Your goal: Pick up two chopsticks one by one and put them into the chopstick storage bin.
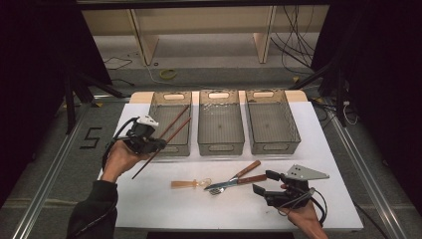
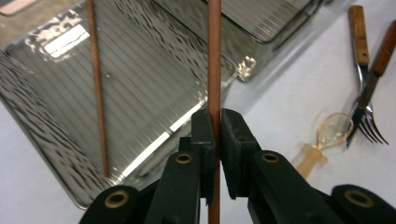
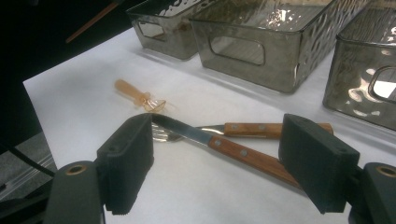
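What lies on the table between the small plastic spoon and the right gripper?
The knife and fork, crossed over each other, lie between the spoon and the right gripper; the high view shows it.

high view overhead, claw views close, sharing cutlery (image 1: 234, 180)

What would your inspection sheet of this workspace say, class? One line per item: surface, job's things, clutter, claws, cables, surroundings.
Surface: white table, mostly bare.
Job's things: one chopstick clamped in the left claw; second chopstick lying in the left bin; middle bin and right bin empty.
Clutter: knife crossing fork, small spoon beside them.
Claws: left claw shut on the chopstick; right claw open, hovering by the knife.
Cables: several on the floor behind.
Surroundings: wooden shelf frame, dark curtains.
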Demonstrator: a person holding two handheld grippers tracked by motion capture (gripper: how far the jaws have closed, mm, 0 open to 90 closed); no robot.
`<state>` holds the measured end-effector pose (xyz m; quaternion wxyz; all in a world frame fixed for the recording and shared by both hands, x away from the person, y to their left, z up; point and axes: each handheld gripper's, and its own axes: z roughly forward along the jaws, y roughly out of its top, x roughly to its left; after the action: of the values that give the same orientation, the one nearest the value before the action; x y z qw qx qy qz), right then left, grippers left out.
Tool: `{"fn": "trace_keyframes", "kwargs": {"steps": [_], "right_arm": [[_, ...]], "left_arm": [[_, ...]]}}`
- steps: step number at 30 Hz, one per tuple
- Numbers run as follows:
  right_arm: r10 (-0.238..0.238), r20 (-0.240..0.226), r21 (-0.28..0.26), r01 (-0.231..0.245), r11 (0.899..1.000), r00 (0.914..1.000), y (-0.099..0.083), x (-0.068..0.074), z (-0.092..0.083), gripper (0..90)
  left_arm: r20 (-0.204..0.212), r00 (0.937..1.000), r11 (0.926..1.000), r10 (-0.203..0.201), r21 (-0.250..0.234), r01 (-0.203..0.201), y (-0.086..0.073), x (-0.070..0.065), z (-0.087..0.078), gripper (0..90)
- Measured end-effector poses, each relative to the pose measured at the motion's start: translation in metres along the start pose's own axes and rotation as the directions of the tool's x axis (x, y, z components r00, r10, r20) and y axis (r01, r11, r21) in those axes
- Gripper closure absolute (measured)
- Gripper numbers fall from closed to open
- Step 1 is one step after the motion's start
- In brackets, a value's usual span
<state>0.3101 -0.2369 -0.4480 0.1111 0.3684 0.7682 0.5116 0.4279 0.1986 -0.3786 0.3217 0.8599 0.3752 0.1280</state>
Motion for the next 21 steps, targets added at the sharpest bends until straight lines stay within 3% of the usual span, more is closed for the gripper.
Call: {"fn": "trace_keyframes", "kwargs": {"steps": [7, 9, 21], "right_arm": [[0.000, -0.001, 0.000, 0.000, 1.000, 1.0000, 0.000, 0.000, 0.000, 27.1], [0.001, 0.000, 0.000, -0.001, 1.000, 1.0000, 0.000, 0.000, 0.000, 27.2], [0.004, 0.000, 0.000, -0.004, 1.000, 1.0000, 0.000, -0.001, 0.000, 27.2]], "left_arm": [[-0.012, 0.9992, 0.9990, -0.039, -0.023, 0.039, 0.009, 0.017, 0.002, 83.8], [-0.018, 0.9994, 0.9992, -0.031, -0.026, 0.031, 0.012, 0.021, 0.000, 83.8], [-0.056, 0.9955, 0.9952, -0.077, -0.064, 0.073, 0.035, 0.045, 0.003, 83.8]]}}
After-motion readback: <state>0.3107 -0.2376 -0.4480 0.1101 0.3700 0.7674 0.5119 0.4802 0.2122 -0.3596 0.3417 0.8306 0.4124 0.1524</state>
